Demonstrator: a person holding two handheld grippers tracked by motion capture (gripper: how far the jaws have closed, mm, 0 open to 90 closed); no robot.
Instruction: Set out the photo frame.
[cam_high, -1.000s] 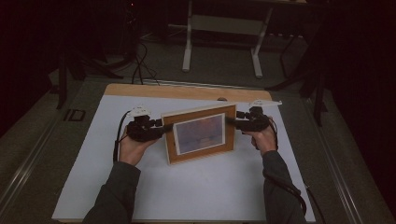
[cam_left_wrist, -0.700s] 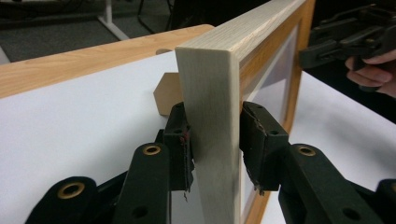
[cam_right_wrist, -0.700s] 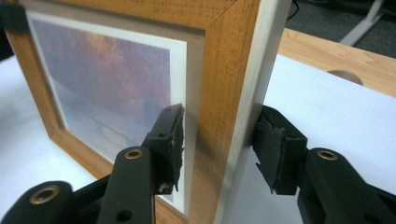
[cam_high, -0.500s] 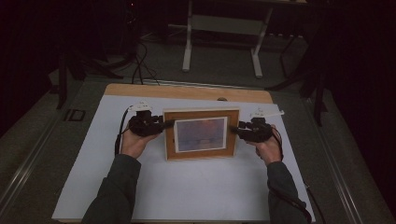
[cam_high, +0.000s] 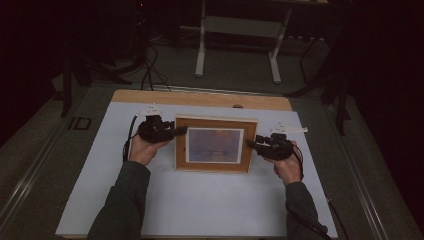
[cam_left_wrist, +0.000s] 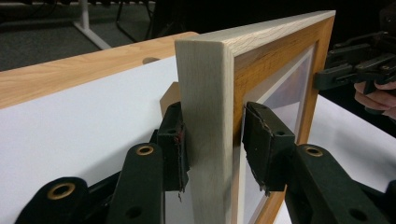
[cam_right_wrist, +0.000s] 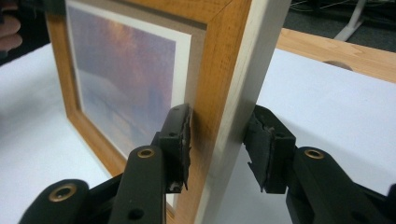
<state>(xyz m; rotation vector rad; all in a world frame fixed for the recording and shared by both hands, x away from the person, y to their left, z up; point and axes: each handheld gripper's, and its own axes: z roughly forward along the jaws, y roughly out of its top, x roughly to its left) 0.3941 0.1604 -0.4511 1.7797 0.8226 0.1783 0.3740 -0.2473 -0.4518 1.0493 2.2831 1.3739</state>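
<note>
A white sheet (cam_high: 200, 200) covers the pale wooden table (cam_high: 200, 98), and on it stands a rectangular, grainy wooden picture frame (cam_high: 216, 145) holding a hazy purple print. The left gripper (cam_high: 176, 132) has been opening, one pad on the frame's left edge, the other just off it. In its own view the right gripper (cam_right_wrist: 217, 140), lately closing, straddles the right edge the same way.

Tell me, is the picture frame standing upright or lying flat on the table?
Upright. The picture frame rises on edge from the white table, its face vertical, with the left gripper straddling one side edge.
</note>
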